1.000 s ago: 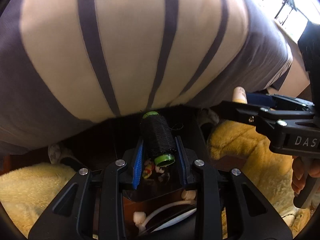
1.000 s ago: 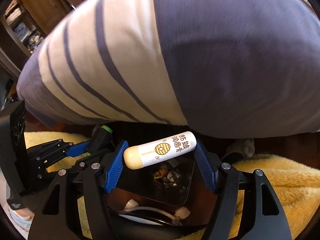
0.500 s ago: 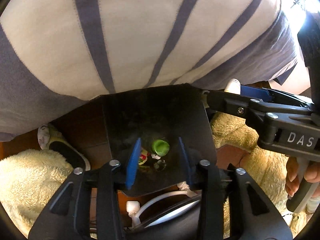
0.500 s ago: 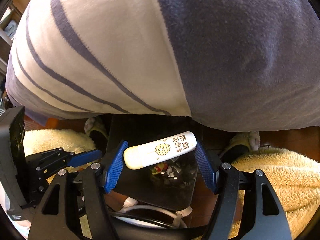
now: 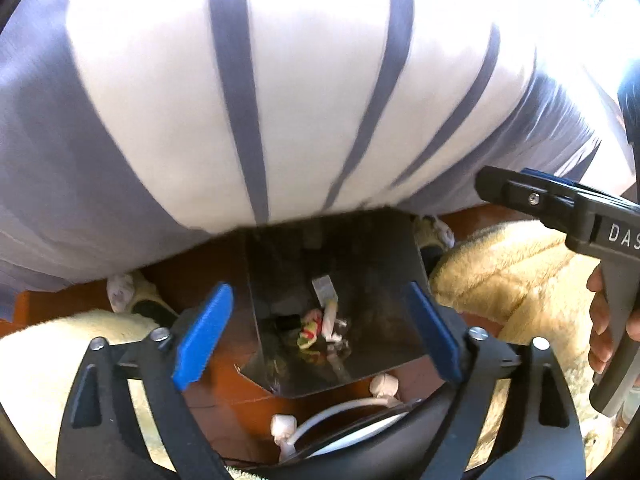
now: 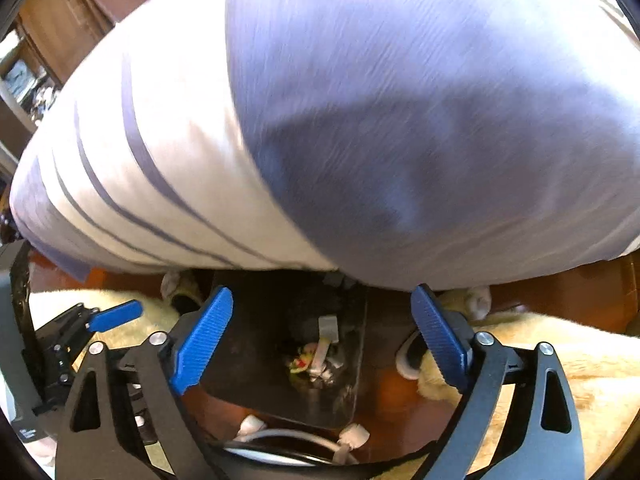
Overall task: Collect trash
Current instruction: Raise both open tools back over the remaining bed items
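Trash (image 5: 320, 330) lies at the bottom of the dark bin (image 5: 372, 256), under both my tools. Left tool (image 5: 316, 336) and right tool (image 6: 320, 338) are opening, nothing between them. I'd hold both centred over the bin before drawing clear.

"DAS" on right claw (image 5: 500, 188) body

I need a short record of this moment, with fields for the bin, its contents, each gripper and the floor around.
bin: dark, open-topped trash bin on a wooden floor, directly below both grippers
contents: crumpled wrappers and small pieces at the bottom
left gripper: jaws opening, nothing between them
right gripper: jaws opening, nothing between them
around: cream fluffy rug on both sides; person in a striped shirt leaning over
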